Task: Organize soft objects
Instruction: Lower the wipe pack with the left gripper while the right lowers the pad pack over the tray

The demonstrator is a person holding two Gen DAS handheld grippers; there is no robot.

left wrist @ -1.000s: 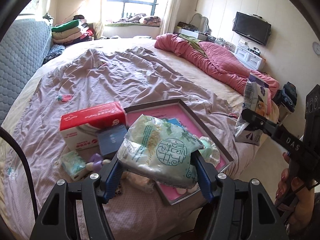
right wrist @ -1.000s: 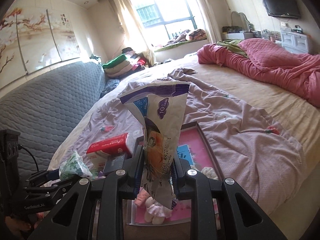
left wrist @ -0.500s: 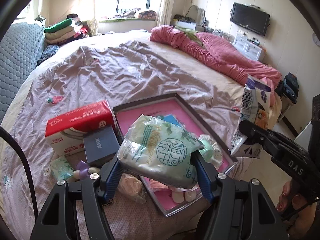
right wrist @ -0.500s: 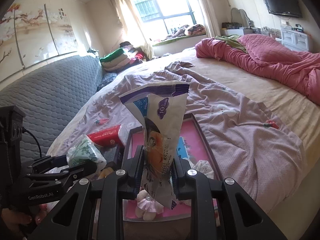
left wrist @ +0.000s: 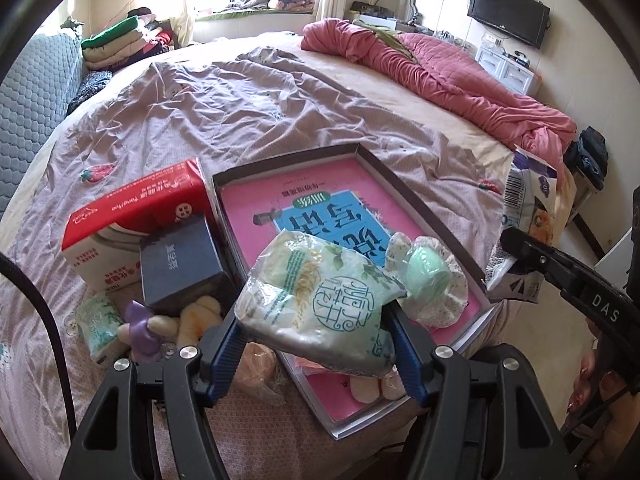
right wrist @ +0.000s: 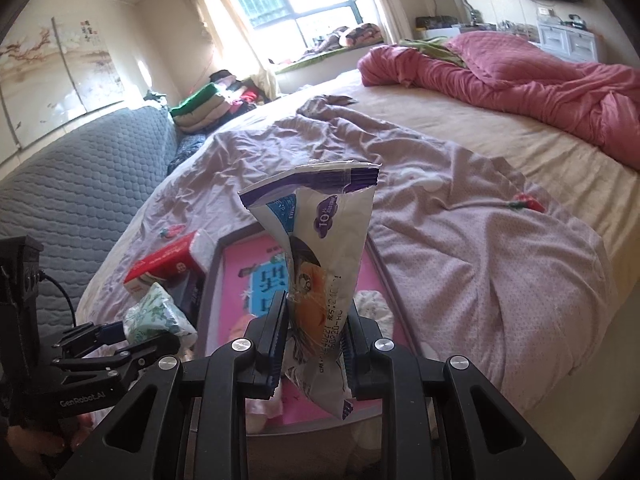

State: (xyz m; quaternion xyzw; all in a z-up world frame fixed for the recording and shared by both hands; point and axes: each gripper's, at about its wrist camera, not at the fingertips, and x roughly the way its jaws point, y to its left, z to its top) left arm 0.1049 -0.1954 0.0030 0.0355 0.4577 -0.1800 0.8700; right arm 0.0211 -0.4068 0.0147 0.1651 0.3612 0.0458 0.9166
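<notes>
Green tissue pack (left wrist: 320,304), crinkled plastic, round printed logo: clamped at both ends, tilted, lower centre of left view, over near corner of tray (left wrist: 420,216). Purple-white pouch (right wrist: 324,280), upright, crumpled, sealed edge on top: pinched at its lower half, centre of right view. Tray: grey rim, pink floor with blue label, centre. Green cap (left wrist: 428,276) lying in tray, right side. Small green pack (left wrist: 96,326) and plush toys (left wrist: 168,328) on sheet, lower left.
</notes>
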